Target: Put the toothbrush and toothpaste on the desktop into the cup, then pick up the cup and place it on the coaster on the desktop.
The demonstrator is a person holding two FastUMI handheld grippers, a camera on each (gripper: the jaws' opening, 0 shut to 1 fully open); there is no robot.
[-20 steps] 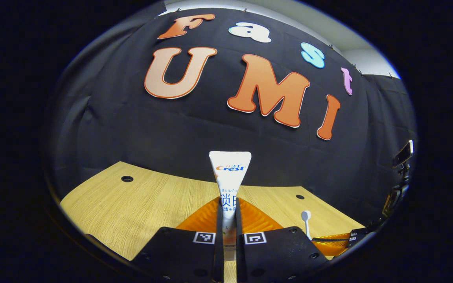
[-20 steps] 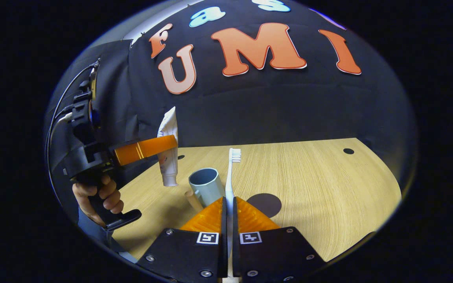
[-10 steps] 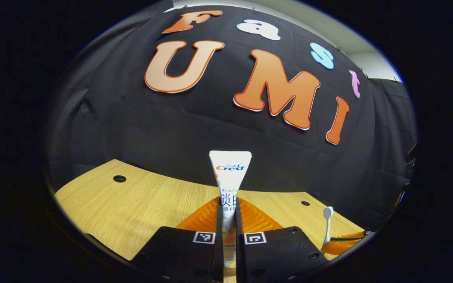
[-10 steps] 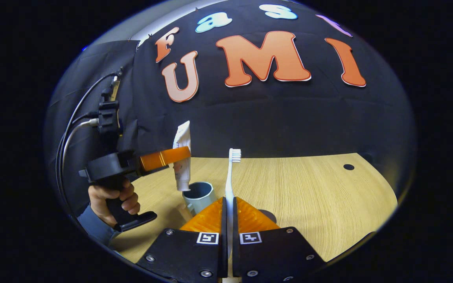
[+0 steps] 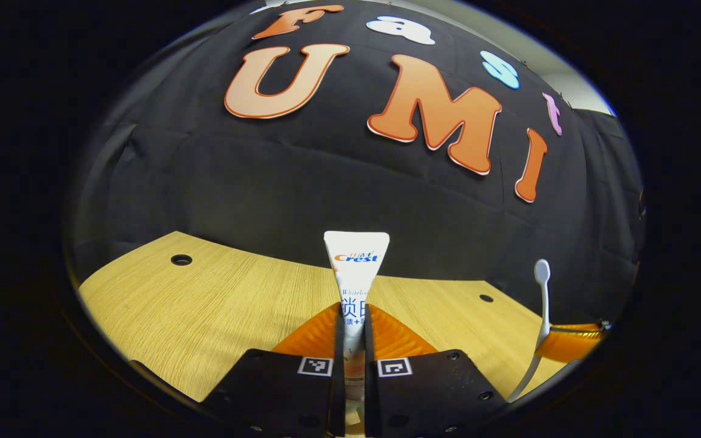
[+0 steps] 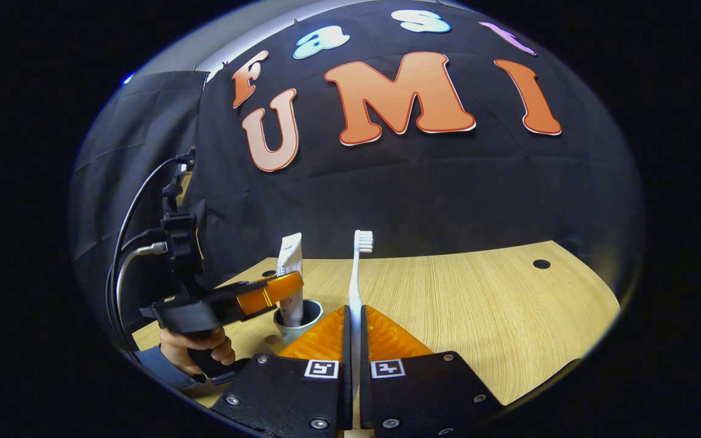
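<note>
Left gripper (image 5: 353, 340) clamped narrow on the toothpaste (image 5: 355, 267), both fingers pressing the tube, tube upright with its flat crimped end on top. In the right gripper view, same left gripper (image 6: 289, 285) seen from the side just above the cup (image 6: 297, 317), held by a hand (image 6: 197, 353), with the toothpaste (image 6: 291, 274) lower end already inside the cup's rim. Right gripper (image 6: 355, 328) closed tight on the toothbrush (image 6: 358, 274), handle pinched between both fingers, bristled head up and facing right. Toothbrush standing just right of the cup, apart from it. In the left gripper view, toothbrush (image 5: 541, 304) at the far right, upright, held in the right gripper (image 5: 566, 342). Wooden desktop (image 6: 478, 304) wide and bare to the right of the cup, out to its curved edge, one small round hole (image 6: 541, 264) near the far right corner. Behind the cup, desktop ending at the black cloth wall (image 6: 417, 182); another hole (image 5: 181, 260) far out on the desktop in the left gripper view.
</note>
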